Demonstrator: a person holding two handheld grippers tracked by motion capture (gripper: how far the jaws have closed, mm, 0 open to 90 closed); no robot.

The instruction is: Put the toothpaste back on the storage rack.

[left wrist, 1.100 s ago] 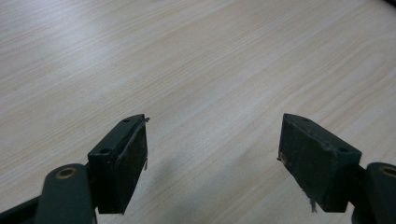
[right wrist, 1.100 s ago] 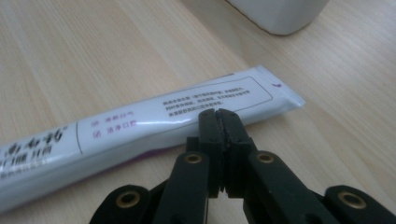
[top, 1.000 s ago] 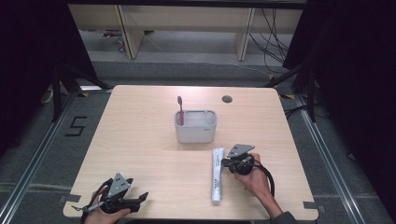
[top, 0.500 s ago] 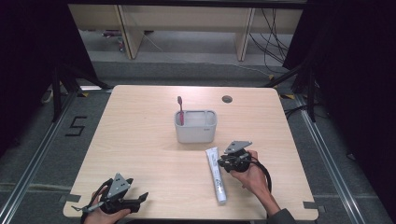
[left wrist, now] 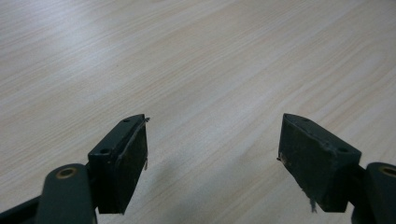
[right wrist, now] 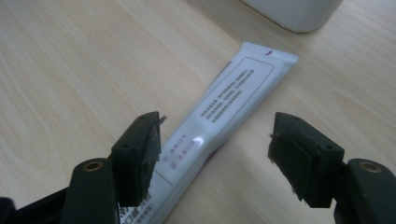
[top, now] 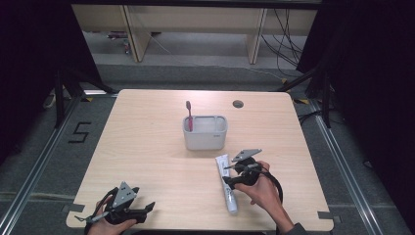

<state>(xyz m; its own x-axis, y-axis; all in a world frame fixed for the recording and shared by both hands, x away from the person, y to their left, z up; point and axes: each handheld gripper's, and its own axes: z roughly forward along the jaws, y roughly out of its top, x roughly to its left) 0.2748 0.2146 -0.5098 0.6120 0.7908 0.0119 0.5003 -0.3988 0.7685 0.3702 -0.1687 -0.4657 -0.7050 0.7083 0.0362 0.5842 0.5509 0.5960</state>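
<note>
A white toothpaste tube lies flat on the wooden table, just in front of a white holder with a red toothbrush standing in it. My right gripper is open and hovers low over the tube's upper half. In the right gripper view the tube runs diagonally between the jaws, close to the left one, with my right gripper not closed on it. At the table's front left my left gripper rests in a hand, and it stands open over bare wood.
A corner of the white holder sits just beyond the tube's flat end. A round cable hole is at the table's back right. Bare wood spreads across the left half and the middle of the table.
The tube has turned, its far end swinging left so it lies at a slant. My right gripper shifted slightly left over it. The left gripper stayed put.
</note>
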